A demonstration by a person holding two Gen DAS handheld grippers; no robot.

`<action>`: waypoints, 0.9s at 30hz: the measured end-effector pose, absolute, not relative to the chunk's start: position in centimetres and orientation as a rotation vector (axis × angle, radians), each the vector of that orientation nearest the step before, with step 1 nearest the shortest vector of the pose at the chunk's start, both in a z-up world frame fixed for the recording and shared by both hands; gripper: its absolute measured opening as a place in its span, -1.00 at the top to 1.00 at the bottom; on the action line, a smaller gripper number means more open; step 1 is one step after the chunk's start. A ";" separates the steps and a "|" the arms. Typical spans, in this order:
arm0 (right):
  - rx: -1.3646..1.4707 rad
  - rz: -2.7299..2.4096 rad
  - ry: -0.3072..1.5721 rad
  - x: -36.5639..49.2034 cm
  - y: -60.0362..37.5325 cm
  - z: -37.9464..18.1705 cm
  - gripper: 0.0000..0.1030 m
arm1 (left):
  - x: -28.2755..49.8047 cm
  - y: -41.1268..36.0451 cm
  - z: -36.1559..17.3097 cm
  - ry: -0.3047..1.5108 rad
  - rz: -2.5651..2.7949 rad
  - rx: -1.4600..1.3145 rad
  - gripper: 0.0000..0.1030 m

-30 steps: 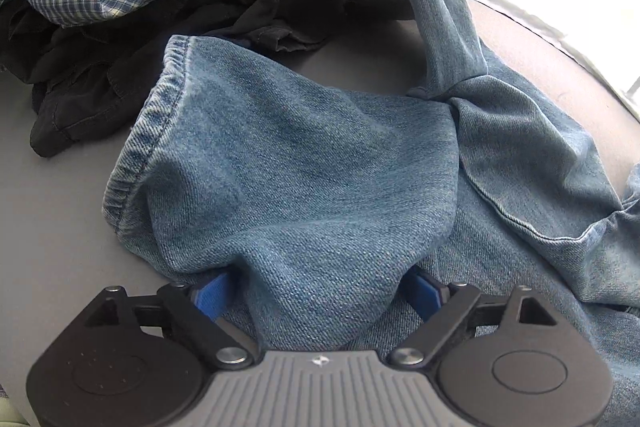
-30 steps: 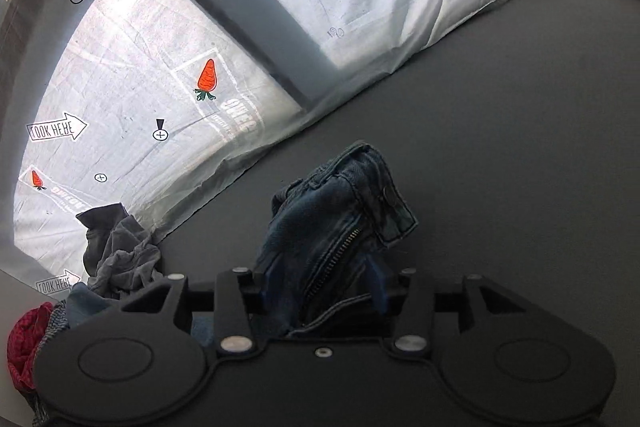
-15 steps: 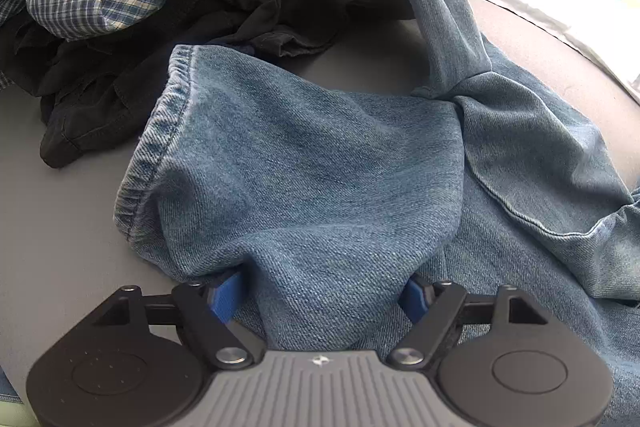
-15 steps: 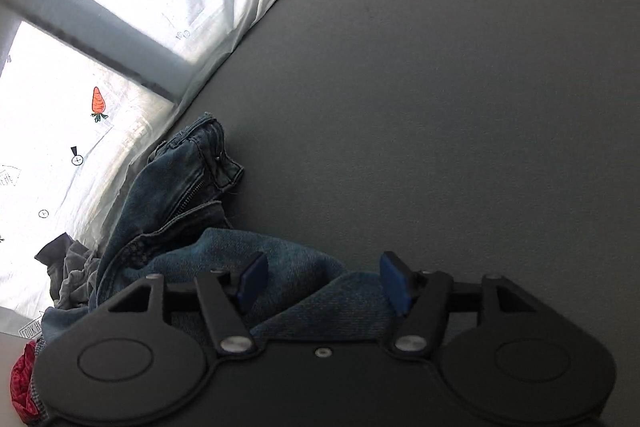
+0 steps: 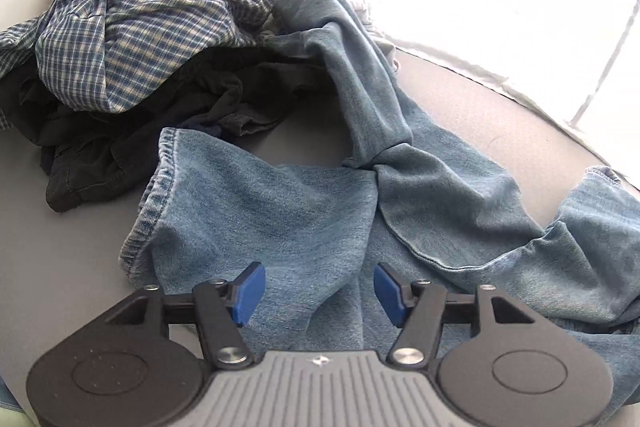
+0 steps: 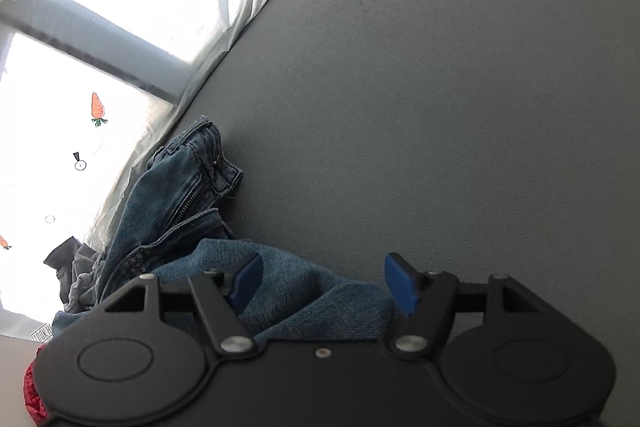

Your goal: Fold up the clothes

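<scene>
Grey bench (image 6: pixel 440 87) carries jeans (image 5: pixel 280 211) sprawled unfolded beside a crumpled clothes pile (image 5: pixel 132 39), left hand-held gripper (image 5: pixel 316 287) and right hand-held gripper (image 6: pixel 320 279) both spread over denim, gripping nothing, so folding remains.

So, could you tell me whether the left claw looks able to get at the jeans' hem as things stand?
Probably yes: the left claw is open over the jeans, and the hem lies uncovered just ahead to its left.
</scene>
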State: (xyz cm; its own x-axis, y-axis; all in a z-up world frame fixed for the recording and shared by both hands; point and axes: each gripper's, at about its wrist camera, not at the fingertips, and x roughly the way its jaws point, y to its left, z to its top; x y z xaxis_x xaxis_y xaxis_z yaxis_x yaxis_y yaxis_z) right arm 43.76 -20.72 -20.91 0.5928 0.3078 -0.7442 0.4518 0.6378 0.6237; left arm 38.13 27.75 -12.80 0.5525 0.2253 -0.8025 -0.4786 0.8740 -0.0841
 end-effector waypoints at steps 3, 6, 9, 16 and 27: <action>1.031 -0.077 0.979 43.7 -21.4 -22.1 -0.37 | 39.5 25.5 -12.3 0.879 0.351 -0.315 -0.34; 1.150 -0.054 0.985 43.8 -22.2 -23.3 -0.45 | 41.1 23.2 -12.6 0.900 0.285 -0.312 -0.34; 1.289 -0.039 0.981 43.6 -23.1 -24.4 -0.48 | 42.2 20.8 -12.5 0.913 0.195 -0.314 -0.34; 1.538 -0.070 0.968 41.7 -25.4 -27.2 -0.38 | 44.5 15.4 -12.3 0.927 0.010 -0.235 -0.43; 1.664 0.214 1.023 43.8 -23.2 -29.7 -0.53 | 45.0 16.3 -14.4 1.023 0.047 -0.258 -0.43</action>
